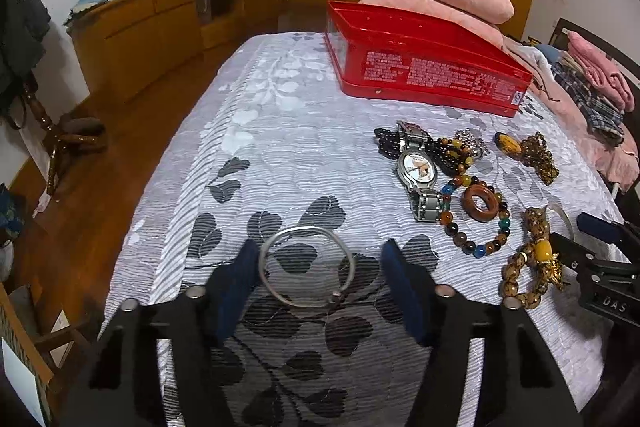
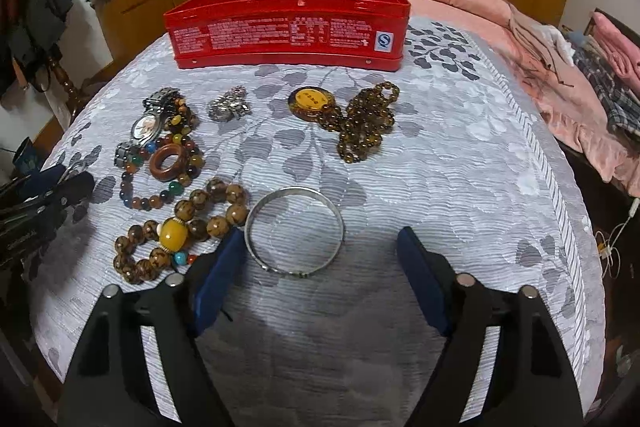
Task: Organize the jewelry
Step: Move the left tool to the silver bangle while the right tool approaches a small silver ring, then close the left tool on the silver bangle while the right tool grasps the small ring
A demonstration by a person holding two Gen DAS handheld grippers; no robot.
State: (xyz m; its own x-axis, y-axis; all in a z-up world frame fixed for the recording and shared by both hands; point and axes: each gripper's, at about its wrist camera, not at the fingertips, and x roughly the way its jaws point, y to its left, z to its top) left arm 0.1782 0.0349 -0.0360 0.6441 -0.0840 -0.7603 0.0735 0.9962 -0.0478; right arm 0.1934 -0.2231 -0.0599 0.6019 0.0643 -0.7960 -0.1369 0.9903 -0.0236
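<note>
Left wrist alone shows a thin silver bangle.

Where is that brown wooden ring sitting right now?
In both views the brown wooden ring lies on the bedspread, inside the loop of the multicoloured bead bracelet, just right of the wristwatch.

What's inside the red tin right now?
The rectangular red metal tin sits open-topped, but both wrist views see only its outer walls and a strip of inner wall; its floor and any contents are hidden.
</note>
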